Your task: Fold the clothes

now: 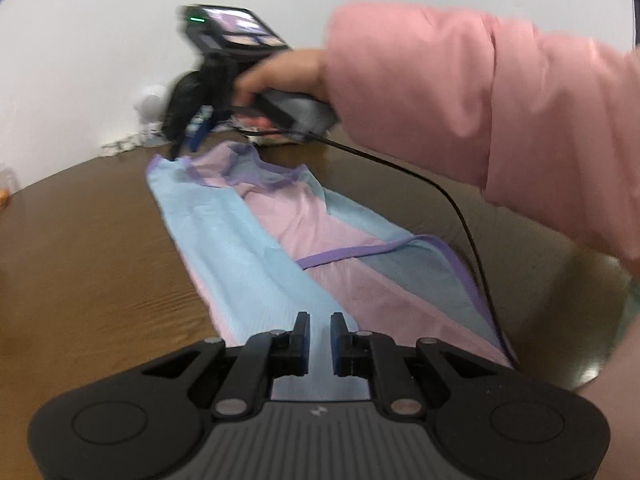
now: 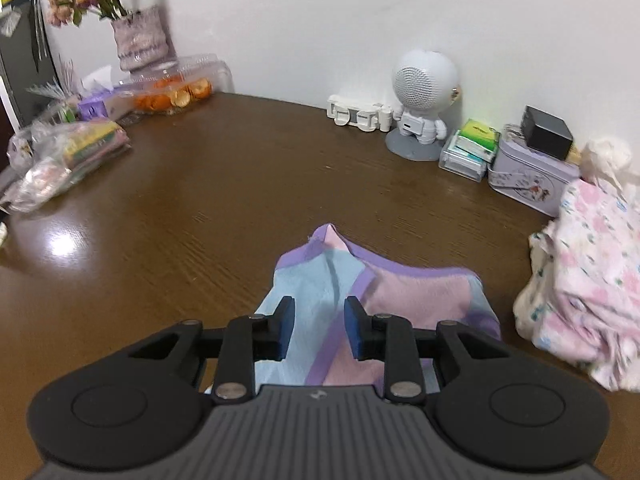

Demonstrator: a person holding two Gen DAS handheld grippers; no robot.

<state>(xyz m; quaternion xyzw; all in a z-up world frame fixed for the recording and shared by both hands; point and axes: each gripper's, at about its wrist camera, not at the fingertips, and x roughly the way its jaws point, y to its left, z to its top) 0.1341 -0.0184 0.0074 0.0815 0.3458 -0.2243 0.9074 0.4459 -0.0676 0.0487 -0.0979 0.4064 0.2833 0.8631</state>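
A pastel garment (image 1: pixel 276 224) of light blue and pink panels with purple trim lies lengthwise on the brown table (image 1: pixel 88 264). My left gripper (image 1: pixel 320 322) is over its near end, jaws almost together, with blue fabric in the narrow gap. At the far end a hand in a pink sleeve (image 1: pixel 500 120) holds my right gripper (image 1: pixel 186 148), fingertips down at the garment's far corner. In the right wrist view the right gripper (image 2: pixel 320 314) stands open over the trimmed end of the garment (image 2: pixel 408 292), which rises to a small peak; its pads do not press on the cloth.
A black cable (image 1: pixel 460 216) trails across the garment's right side. A pile of floral cloth (image 2: pixel 580 280) lies at the right. Along the wall stand a white robot-shaped speaker (image 2: pixel 420 116), a lilac tin (image 2: pixel 528 184), small boxes (image 2: pixel 468 148), a vase (image 2: pixel 140 36) and bagged items (image 2: pixel 68 156).
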